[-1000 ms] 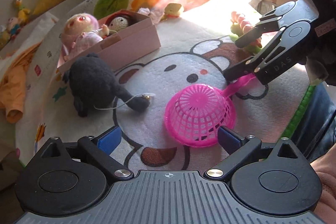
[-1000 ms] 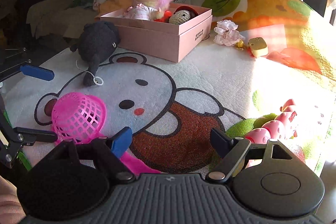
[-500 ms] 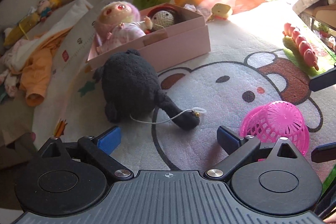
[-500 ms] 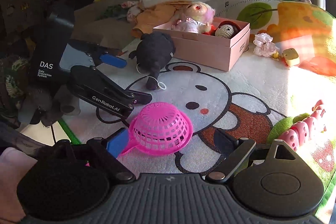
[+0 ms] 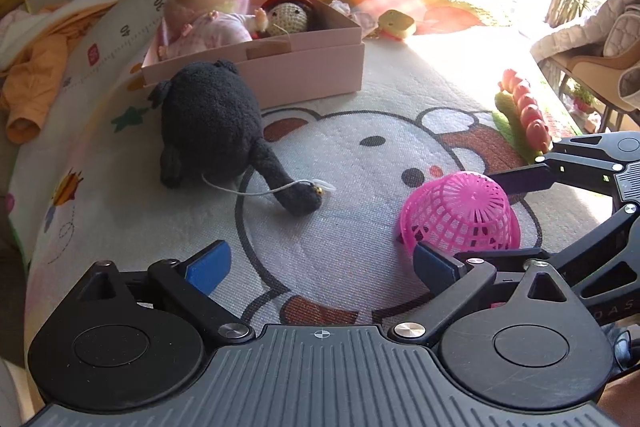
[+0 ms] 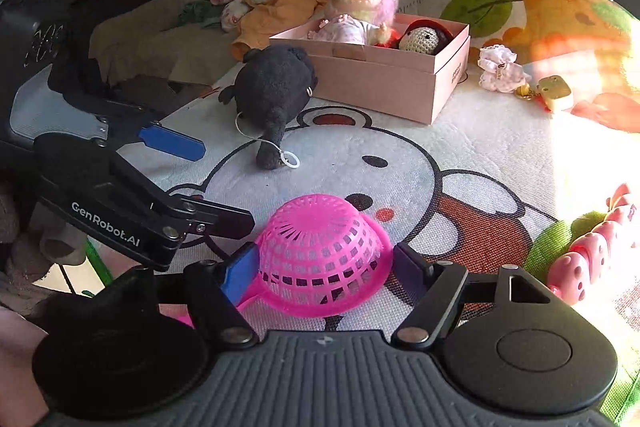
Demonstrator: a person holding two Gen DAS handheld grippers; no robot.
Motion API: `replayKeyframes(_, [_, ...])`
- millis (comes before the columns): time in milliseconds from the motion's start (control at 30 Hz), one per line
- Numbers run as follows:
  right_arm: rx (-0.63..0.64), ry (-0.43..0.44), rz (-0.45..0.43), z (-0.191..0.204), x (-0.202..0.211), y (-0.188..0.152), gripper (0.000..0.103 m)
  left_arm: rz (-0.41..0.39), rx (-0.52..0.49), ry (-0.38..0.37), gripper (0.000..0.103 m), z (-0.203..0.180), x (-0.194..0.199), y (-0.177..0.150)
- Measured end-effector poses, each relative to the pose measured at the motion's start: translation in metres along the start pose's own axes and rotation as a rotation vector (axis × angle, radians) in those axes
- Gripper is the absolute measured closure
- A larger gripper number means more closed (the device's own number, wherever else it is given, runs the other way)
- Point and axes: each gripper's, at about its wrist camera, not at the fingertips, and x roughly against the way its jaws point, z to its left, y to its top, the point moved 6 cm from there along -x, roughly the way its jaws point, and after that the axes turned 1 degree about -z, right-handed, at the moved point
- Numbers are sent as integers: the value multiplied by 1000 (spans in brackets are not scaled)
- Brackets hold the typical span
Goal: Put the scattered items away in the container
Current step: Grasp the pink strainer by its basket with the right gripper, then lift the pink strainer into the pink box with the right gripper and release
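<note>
**Pink basket between the right tongs, both tongs spread**

Left wrist view: the left tongs (image 5: pixel 320 265) are seen spread wide, with nothing between the blue-padded fingers (image 5: pixel 210 264). A black plush toy with a long tail and a white cord (image 5: pixel 212 129) is found ahead of them and to the left, lying on the cartoon-bear printed play mat (image 5: pixel 360 163). Beyond the plush, a pale pink cardboard box (image 5: pixel 304 65) is seen, holding a pink-haired doll in a pink dress (image 5: pixel 208 15) and a crocheted doll with a cream face (image 5: pixel 289 17). An upturned bright pink plastic mesh basket (image 5: pixel 460 215) lies just ahead of the right finger. The right tongs (image 5: pixel 568 195) reach in from the right edge, one finger beside the basket's dome.

Right wrist view: the right tongs (image 6: pixel 326 267) are held apart, and the basket (image 6: pixel 324 259) sits between their fingers, dome up, rim on the mat; contact cannot be told. The left tongs (image 6: pixel 200 183) are seen to the left, also apart. The plush (image 6: pixel 276 91) and the box (image 6: pixel 384 79) lie farther ahead, and a pink segmented caterpillar toy (image 6: pixel 592 247) is at the right.
</note>
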Motion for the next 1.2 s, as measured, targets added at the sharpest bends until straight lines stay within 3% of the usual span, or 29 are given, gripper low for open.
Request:
replayKeyframes(167, [30,-74,-37,-22,4,23,29,-5,37,-40,3,2,-3,1])
replayKeyframes(333, [209,-196,-186,-32,3,94,29,-53,60,-63,3,3,-5,7])
replayKeyframes(500, [413,-342,-320,-33,-30,166,29,-81,85,-75,3,10,-6,10])
replayKeyframes(600, [497,-405,-333,-37,-61,187,29,-83,95,-77,3,16,-7,8])
replayKeyframes(900, [485,-398,-336,-55,-121,222,31,-85,154,-95,3,31,-12,1])
replayKeyframes(1067, [286,-194,-226,-78,-135,224,31,-94,158,-105,2,32,-12,1])
replayKeyframes(1200, [143,-135,-189,-94,-134,216,25,-95,156,-107,2,32,-12,2])
